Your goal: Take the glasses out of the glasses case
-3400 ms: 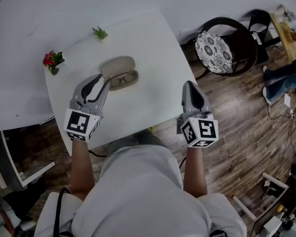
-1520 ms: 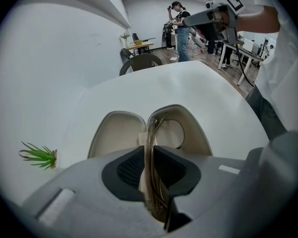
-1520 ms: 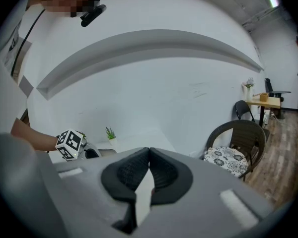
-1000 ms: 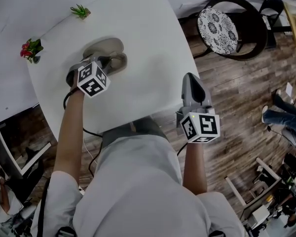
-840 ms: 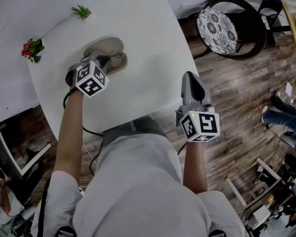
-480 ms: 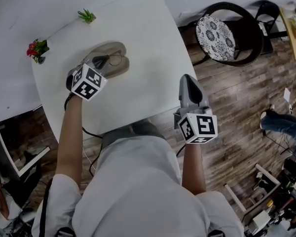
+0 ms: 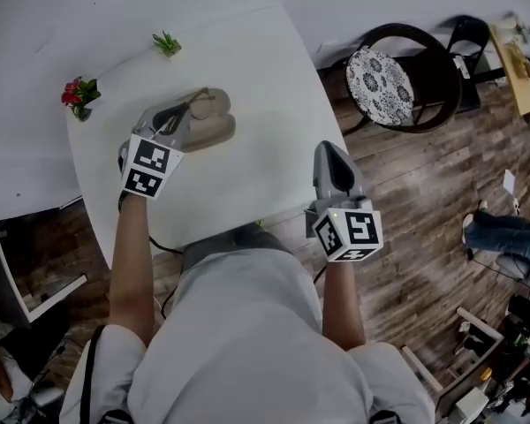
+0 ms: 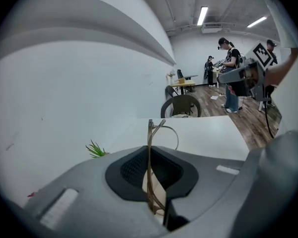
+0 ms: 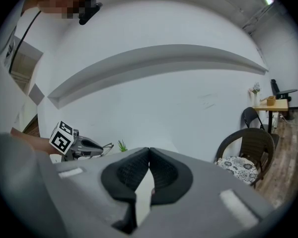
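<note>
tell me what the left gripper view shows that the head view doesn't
Only the left gripper view: the left gripper with its jaws shut on the thin frame of the glasses, and people standing at the far end of the room. Only the head view: the glasses case lying on the table beside the left gripper. Both: the glasses, the green plant, the table and the right gripper.

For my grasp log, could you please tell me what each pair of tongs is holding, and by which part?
The left tongs pinch the glasses by their thin frame, edge-on; the right tongs are shut on nothing.
</note>
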`<state>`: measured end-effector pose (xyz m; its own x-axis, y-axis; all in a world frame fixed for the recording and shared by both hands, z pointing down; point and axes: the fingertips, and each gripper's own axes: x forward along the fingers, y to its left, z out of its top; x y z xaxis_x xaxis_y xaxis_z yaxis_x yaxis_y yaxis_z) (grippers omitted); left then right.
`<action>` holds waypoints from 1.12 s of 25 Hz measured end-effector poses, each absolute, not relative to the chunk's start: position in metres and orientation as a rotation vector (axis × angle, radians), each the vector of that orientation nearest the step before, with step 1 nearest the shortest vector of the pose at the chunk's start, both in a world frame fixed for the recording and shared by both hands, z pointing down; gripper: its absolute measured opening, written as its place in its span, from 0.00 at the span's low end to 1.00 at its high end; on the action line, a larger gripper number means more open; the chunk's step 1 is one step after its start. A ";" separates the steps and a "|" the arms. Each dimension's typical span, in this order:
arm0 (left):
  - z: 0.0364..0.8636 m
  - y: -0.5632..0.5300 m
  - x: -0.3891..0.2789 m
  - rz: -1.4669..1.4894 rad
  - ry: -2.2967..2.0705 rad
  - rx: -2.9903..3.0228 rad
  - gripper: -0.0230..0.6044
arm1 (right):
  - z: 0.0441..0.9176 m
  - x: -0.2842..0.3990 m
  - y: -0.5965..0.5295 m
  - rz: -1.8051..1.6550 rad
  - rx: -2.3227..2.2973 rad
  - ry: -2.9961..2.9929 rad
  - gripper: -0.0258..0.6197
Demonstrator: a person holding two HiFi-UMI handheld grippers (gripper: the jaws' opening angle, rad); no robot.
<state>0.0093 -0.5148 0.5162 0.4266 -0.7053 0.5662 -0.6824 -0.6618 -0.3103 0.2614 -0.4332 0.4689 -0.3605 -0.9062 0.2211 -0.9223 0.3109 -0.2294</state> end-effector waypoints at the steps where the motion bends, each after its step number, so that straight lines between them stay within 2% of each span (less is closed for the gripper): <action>1: 0.509 -0.513 0.007 -1.033 1.303 -2.624 0.07 | 0.467 0.260 -0.433 0.489 1.744 -2.507 0.04; 14: 0.419 -0.477 -0.033 -0.607 1.584 -2.529 0.07 | 0.434 0.238 -0.436 0.407 1.733 -2.572 0.04; 28: 0.362 -0.436 -0.071 -0.277 1.727 -2.428 0.07 | 0.410 0.226 -0.432 0.309 1.734 -2.579 0.04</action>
<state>-0.0712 -0.4363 0.3620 0.3202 -0.9452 0.0639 -0.9176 -0.3263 -0.2269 0.2265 -0.4316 0.4096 -0.3833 -0.9152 0.1246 -0.9187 0.3639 -0.1533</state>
